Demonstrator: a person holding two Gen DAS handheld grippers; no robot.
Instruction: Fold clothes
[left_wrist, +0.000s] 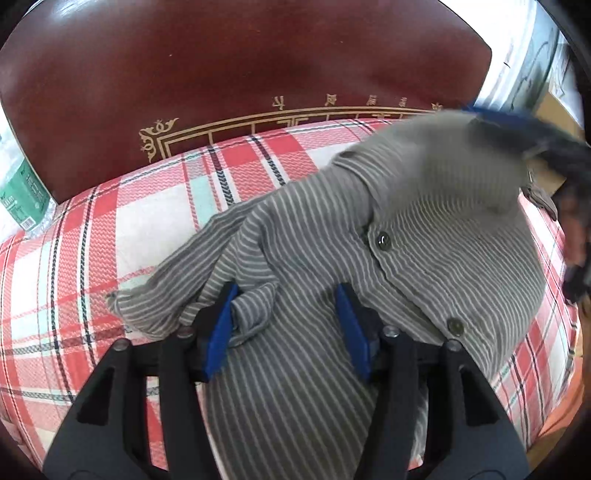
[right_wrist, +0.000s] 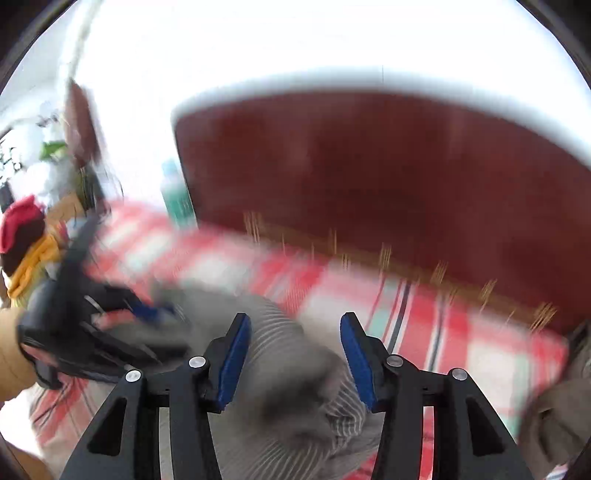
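Striped shirt (left_wrist: 424, 236) lies rumpled on the plaid bedsheet (left_wrist: 110, 229), toward the headboard (left_wrist: 240, 66) edge. We see the left gripper (left_wrist: 288, 325) spread wide, fabric bunched between its blue pads, not pinched. Right gripper (right_wrist: 295, 354) likewise spread above the shirt; its view is motion-blurred, contact unclear.

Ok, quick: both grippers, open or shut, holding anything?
Left gripper: open, fingers astride a fold of the grey striped button-up shirt, not clamped.
Right gripper: open, holding nothing, over the same shirt; view blurred.
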